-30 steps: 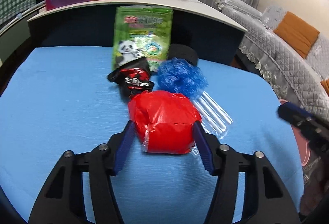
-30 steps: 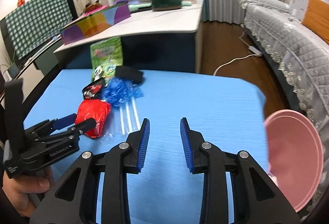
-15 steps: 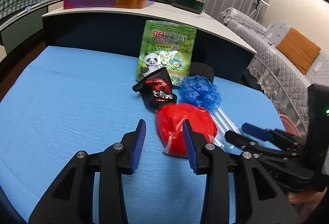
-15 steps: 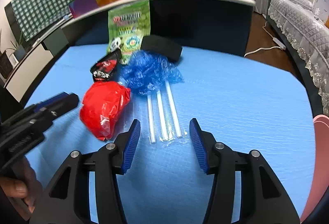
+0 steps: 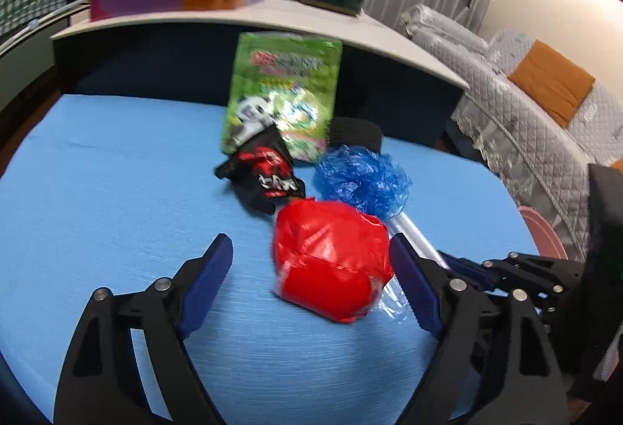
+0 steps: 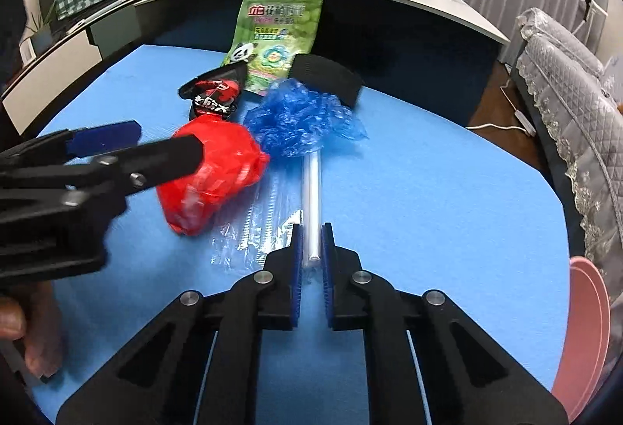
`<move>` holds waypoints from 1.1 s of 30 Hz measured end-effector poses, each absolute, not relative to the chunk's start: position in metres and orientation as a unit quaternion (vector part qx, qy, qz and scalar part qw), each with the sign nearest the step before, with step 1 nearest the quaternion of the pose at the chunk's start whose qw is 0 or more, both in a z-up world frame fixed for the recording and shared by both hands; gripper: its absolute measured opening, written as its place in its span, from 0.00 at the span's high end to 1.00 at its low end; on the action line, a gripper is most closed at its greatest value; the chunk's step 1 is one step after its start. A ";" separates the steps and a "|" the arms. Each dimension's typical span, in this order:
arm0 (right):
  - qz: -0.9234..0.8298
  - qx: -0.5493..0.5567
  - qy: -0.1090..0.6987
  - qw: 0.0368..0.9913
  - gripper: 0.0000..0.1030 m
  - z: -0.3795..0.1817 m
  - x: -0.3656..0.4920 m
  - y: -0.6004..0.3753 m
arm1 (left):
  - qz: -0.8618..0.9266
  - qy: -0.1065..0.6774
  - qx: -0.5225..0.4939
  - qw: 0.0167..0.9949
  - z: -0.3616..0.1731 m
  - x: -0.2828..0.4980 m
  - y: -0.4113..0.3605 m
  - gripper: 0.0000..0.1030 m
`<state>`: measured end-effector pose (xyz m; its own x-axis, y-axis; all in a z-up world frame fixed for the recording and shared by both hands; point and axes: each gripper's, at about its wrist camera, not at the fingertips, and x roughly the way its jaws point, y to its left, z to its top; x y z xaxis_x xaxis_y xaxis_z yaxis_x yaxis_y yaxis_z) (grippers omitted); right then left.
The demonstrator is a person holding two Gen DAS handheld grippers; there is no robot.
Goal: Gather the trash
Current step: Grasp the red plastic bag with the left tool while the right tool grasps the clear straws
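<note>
Even, soft indoor light with faint shadows; fisheye bending and dark corners; motion blur smears the green panda snack packet (image 5: 281,96) in the left view.

We see bare blue table (image 6: 428,191) right of the straws (image 6: 314,199). On their left the red bag (image 6: 212,175) crowds in, with the blue bag (image 6: 300,121) and black pad (image 6: 327,78) blocking beyond.

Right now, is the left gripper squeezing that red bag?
No. The left gripper stands wide open around the red bag, with a clear gap on its left side.
</note>
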<state>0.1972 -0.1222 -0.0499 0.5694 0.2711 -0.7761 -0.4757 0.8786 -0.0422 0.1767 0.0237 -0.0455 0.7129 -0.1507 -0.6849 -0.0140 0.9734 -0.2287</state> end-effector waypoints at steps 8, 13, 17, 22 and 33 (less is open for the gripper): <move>0.200 -0.093 0.417 0.882 0.91 -0.046 0.194 -0.151 | -0.056 0.414 -0.067 0.906 -0.056 0.188 -0.005 0.21; 0.183 -0.082 0.421 0.885 0.91 -0.043 0.194 -0.166 | -0.043 0.416 -0.064 0.906 -0.057 0.185 0.000 0.29; 0.175 -0.067 0.419 0.889 0.91 -0.034 0.190 -0.176 | -0.029 0.407 -0.069 0.910 -0.051 0.179 0.007 0.30; 0.168 -0.061 0.412 0.894 0.91 -0.023 0.178 -0.183 | -0.027 0.388 -0.068 0.919 -0.039 0.167 0.010 0.31; 0.144 -0.045 0.379 0.913 0.91 0.010 0.140 -0.209 | -0.045 0.348 -0.061 0.934 -0.011 0.136 0.001 0.31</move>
